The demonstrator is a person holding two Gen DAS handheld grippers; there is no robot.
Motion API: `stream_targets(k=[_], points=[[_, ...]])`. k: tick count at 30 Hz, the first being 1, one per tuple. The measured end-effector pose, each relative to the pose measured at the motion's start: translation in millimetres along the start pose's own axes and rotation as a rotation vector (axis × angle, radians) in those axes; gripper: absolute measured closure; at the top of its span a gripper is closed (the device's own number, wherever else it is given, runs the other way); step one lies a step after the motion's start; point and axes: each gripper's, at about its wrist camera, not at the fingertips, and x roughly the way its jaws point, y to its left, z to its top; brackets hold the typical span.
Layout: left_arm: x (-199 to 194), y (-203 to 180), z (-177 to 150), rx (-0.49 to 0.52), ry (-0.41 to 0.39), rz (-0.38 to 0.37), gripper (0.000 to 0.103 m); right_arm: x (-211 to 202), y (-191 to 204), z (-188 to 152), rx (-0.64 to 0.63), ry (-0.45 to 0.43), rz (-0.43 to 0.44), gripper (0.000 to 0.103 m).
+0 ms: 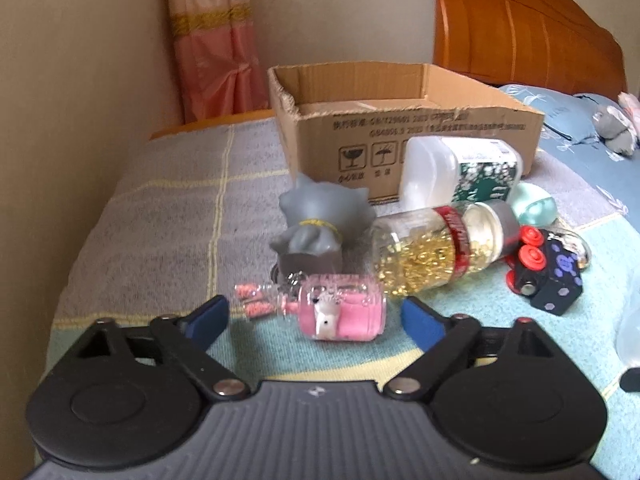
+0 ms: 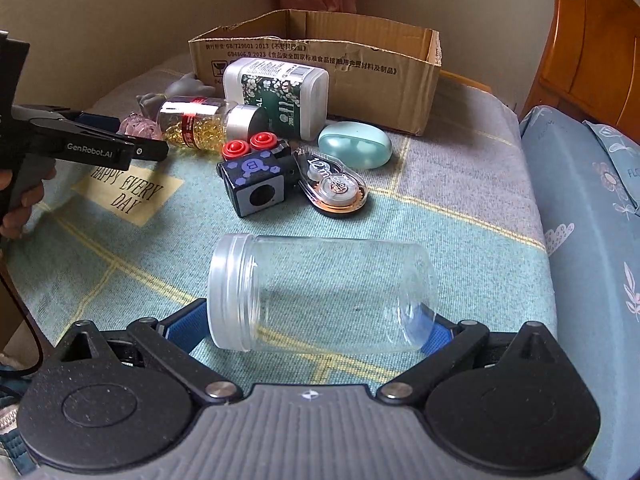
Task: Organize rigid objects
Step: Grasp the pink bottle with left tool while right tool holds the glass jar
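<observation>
My left gripper (image 1: pixel 316 316) is open, its blue pads on either side of a small glass bottle with pink filling (image 1: pixel 340 312) lying on the bed. Behind it stand a grey figurine (image 1: pixel 312 228) and a lying jar of gold capsules (image 1: pixel 436 248). My right gripper (image 2: pixel 316 320) is open, its pads flanking a clear empty plastic jar (image 2: pixel 320 292) that lies on its side. An open cardboard box (image 1: pixel 400 120) stands at the back; it also shows in the right wrist view (image 2: pixel 320 60). The left gripper also appears in the right wrist view (image 2: pixel 120 148).
A black cube toy with red buttons (image 2: pixel 256 176), a correction tape (image 2: pixel 336 188), a mint oval case (image 2: pixel 356 144) and a white-and-green bottle (image 2: pixel 280 96) lie before the box. A wall runs along the left, a wooden headboard (image 1: pixel 520 28) at the right.
</observation>
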Motion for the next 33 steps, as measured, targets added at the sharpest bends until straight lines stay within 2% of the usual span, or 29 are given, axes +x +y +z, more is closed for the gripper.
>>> stream_targets(k=[5,8,11,14,21,23,25,29,33], points=[[-3,2,6,-0.002,0.000,-0.046,0.023,1,1,1,-0.002,-0.002,0.000,0.000],[-2,-1,8,0.009,0.000,-0.049,0.025,1,1,1,0.000,0.000,-0.002,0.000],[-5,-3,9,0.005,0.003,-0.072,0.036,1,2,3,0.005,0.010,-0.012,0.000],[-6,-1,9,-0.020,0.011,-0.104,0.038,-2,5,4,-0.013,0.008,-0.042,0.000],[-4,-3,7,-0.011,0.006,-0.094,0.038,-8,7,14,-0.015,-0.012,-0.046,0.000],[-4,-2,7,-0.020,0.013,-0.093,0.041,-8,7,16,-0.016,-0.015,-0.052,0.000],[-4,0,7,-0.030,0.030,-0.089,0.050,-6,7,18,-0.012,-0.007,-0.062,0.005],[-7,7,6,-0.067,0.045,-0.114,0.051,-7,6,18,-0.010,-0.002,-0.060,0.008],[-1,6,7,-0.075,0.061,-0.095,0.051,-7,7,18,-0.016,-0.005,-0.060,0.008]])
